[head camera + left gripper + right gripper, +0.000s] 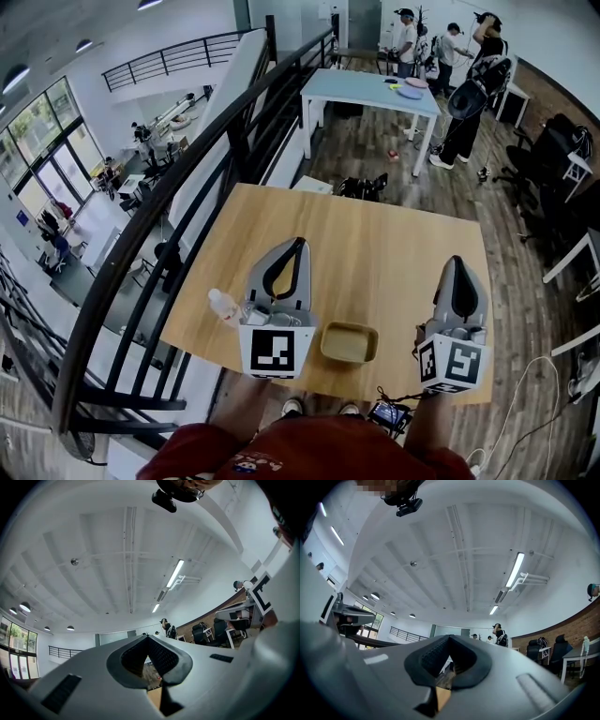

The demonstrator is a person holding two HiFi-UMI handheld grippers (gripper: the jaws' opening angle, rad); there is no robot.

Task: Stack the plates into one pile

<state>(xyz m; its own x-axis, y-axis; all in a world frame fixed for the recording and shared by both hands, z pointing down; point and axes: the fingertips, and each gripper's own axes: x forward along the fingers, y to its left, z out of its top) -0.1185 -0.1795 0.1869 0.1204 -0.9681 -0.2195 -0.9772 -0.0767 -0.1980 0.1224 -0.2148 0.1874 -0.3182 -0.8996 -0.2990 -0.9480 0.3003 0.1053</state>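
One tan square plate lies near the front edge of the wooden table, between my two grippers. My left gripper hovers just left of the plate, pointing away from me, its jaws shut with nothing in them. My right gripper hangs over the table's right front corner, also shut and empty. In the left gripper view the closed left gripper tilts up toward the ceiling. The right gripper view shows the closed right gripper the same way. No other plate shows on this table.
A clear plastic bottle lies at the table's left front edge. A black railing runs along the left over a drop. Farther back stand a light blue table carrying dishes, several people and office chairs.
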